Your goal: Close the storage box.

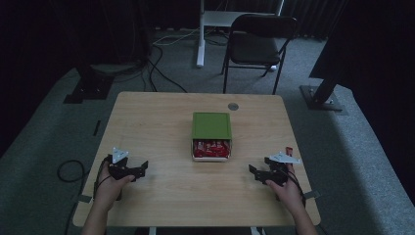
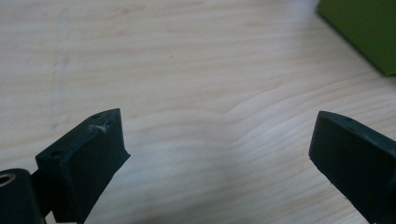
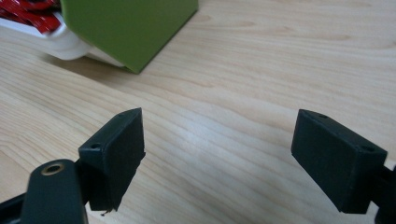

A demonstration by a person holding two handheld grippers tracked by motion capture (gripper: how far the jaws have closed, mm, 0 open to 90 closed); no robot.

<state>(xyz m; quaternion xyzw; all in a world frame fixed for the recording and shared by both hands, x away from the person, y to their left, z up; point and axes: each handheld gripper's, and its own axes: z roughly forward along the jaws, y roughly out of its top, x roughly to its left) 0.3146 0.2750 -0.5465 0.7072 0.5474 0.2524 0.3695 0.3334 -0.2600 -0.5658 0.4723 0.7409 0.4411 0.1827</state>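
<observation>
A green box (image 1: 211, 125) sits at the middle of the wooden table (image 1: 161, 127), with a white drawer (image 1: 211, 157) pulled out toward me, full of red packets (image 1: 211, 148). My left gripper (image 1: 142, 170) rests open near the front left, a hand on it, jaws pointing right toward the box. My right gripper (image 1: 255, 173) rests open near the front right, jaws pointing left. In the left gripper view the jaws (image 2: 219, 149) stand wide apart over bare wood, the green box (image 2: 369, 28) at top right. In the right gripper view the gripper (image 3: 219, 154) is empty, with the green box (image 3: 126, 28) and red packets (image 3: 28, 11) at top left.
A small red item (image 1: 288, 149) lies by the right table edge behind the right gripper. A grey round cable cap (image 1: 233, 106) sits at the table's back. Beyond the table stand a dark folding chair (image 1: 259, 41) and a white desk leg (image 1: 200, 34).
</observation>
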